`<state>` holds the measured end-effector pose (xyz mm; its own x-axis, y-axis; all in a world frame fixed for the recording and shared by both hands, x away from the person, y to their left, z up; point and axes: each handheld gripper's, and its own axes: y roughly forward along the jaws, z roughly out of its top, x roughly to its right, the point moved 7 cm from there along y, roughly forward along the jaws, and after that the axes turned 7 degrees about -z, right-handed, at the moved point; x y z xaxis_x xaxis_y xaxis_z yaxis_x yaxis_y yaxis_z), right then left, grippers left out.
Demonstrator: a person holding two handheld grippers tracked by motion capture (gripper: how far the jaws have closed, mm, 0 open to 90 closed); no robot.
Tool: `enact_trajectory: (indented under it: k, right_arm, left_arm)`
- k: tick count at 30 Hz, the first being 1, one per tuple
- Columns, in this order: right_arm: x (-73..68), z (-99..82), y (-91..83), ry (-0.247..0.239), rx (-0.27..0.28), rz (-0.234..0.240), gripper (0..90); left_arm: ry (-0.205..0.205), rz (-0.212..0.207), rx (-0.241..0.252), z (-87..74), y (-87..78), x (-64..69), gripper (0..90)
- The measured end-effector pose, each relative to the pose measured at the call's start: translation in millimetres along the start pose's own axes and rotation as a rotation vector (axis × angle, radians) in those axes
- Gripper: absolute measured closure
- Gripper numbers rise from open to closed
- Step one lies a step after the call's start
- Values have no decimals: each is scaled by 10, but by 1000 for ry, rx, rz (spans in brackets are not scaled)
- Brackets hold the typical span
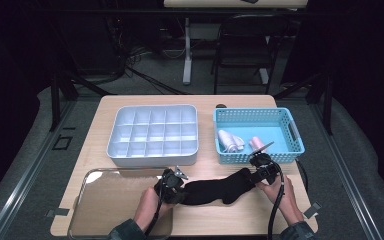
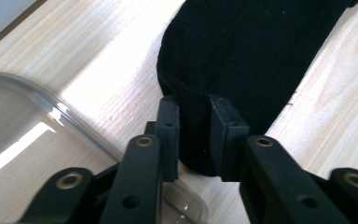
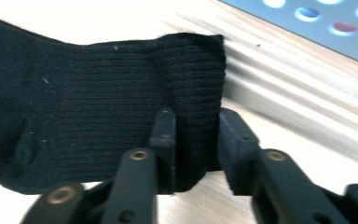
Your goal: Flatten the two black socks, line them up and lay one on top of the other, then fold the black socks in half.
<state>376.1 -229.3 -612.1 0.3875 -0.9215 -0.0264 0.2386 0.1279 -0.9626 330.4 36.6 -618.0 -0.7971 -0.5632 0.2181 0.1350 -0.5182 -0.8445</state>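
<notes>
Left gripper view: narrow-set jaws pinch the toe of the black sock (image 2: 242,56), lying flat on the table (image 2: 98,60). Right gripper (image 3: 193,126) likewise nips the ribbed cuff. Soft, light, limp knit should sag mid-span; both ends suit gripping.

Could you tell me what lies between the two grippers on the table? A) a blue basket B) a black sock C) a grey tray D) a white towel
B: a black sock stretches between the left gripper and the right gripper, each clamped on one end.
</notes>
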Motion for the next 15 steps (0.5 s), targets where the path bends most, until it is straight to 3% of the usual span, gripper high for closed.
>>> enact_trajectory:
  k: [1, 2, 6, 15]
  right_arm:
    - [6, 4, 4, -2, -3, -6, 751]
    - [-18, 17, 23, 28, 25, 4, 759]
    - [-8, 10, -4, 1, -8, -15, 777]
    - [-14, 6, -68, 16, 28, 7, 782]
  left_arm:
    - [5, 1, -4, 6, 2, 2, 780]
    - [10, 2, -1, 13, 6, 1, 784]
    - [7, -9, 8, 16, 10, -4, 794]
    - [2, -14, 21, 19, 12, -12, 796]
